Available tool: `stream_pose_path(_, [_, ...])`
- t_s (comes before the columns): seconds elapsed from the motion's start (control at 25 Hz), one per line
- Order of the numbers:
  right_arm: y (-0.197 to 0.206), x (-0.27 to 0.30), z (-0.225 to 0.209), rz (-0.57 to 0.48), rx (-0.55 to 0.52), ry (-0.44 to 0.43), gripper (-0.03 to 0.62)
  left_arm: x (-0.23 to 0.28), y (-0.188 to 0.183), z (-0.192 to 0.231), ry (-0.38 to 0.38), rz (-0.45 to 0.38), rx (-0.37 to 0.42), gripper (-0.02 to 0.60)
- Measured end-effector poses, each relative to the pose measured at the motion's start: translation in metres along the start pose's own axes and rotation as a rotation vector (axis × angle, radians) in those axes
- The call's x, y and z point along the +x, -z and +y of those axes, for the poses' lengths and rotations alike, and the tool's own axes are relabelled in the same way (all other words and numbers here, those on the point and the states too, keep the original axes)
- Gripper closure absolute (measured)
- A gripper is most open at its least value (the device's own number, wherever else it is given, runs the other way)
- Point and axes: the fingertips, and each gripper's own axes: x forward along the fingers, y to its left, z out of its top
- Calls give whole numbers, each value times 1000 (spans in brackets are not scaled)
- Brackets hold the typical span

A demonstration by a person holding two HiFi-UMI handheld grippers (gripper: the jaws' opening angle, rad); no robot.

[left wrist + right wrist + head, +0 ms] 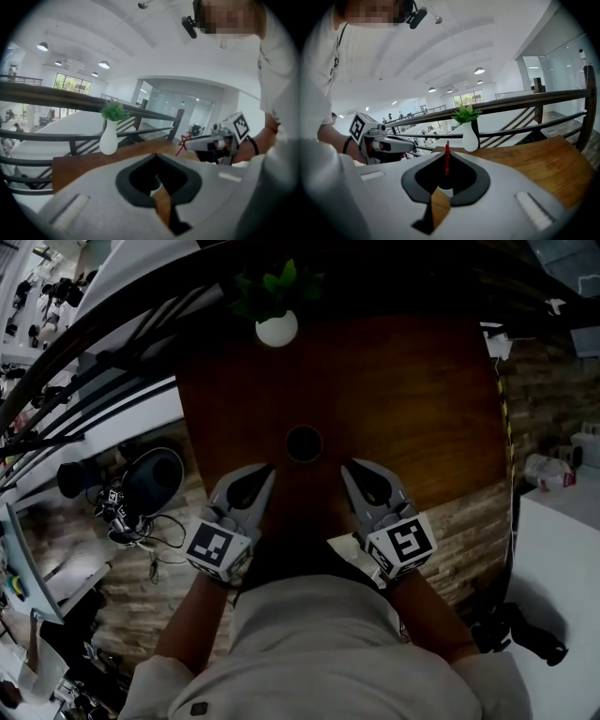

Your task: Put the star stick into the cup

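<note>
A dark round cup (pixel 303 442) stands on the brown wooden table (pixel 412 399), between and just beyond the two grippers. My right gripper (pixel 345 467) is shut on a thin red star stick (pixel 446 158), which stands upright in its tips. From the left gripper view the red star (pixel 183 140) shows at the right gripper's tip. In the right gripper view the cup (pixel 446 182) lies low behind the jaws, under the stick. My left gripper (pixel 266 471) is shut with nothing in it, just left of the cup.
A white vase with a green plant (pixel 277 326) stands at the table's far edge. A dark railing (pixel 70 98) runs behind it. Left of the table the floor holds black gear and cables (pixel 131 498). A white surface (pixel 562 549) lies at the right.
</note>
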Motion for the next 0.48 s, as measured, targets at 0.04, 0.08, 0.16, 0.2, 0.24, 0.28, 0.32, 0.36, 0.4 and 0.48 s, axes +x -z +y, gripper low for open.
stream_pose_path(0.04, [2, 4, -2, 6, 5, 1, 568, 3, 3, 2, 4, 6, 0, 580])
stream_pose_path(0.08, [4, 8, -5, 12, 12, 3, 568, 7, 6, 4, 6, 15, 0, 580])
stream_pose_path(0.16, [6, 13, -10, 18, 25, 10, 568, 13, 12, 8, -1, 33, -7, 580])
stream_pose_path(0.2, [7, 15, -13, 19, 26, 12, 568, 16, 14, 10, -2, 40, -13, 580])
stream_pose_path(0.24, [8, 17, -15, 22, 26, 12, 568, 18, 17, 11, 0, 46, -16, 580])
stream_pose_path(0.28, [9, 19, -16, 26, 28, 10, 568, 20, 20, 13, 3, 50, -18, 580])
stream_pose_path(0.32, [11, 22, -17, 31, 30, 5, 568, 21, 22, 16, 4, 54, -21, 580])
stream_pose_path(0.36, [13, 24, -17, 34, 30, -2, 568, 22, 24, 18, 4, 58, -25, 580])
stream_pose_path(0.4, [16, 27, -17, 38, 27, -9, 568, 24, 26, 21, 3, 61, -29, 580])
stream_pose_path(0.48, [20, 32, -18, 45, 22, -15, 566, 26, 30, 25, 0, 70, -34, 580])
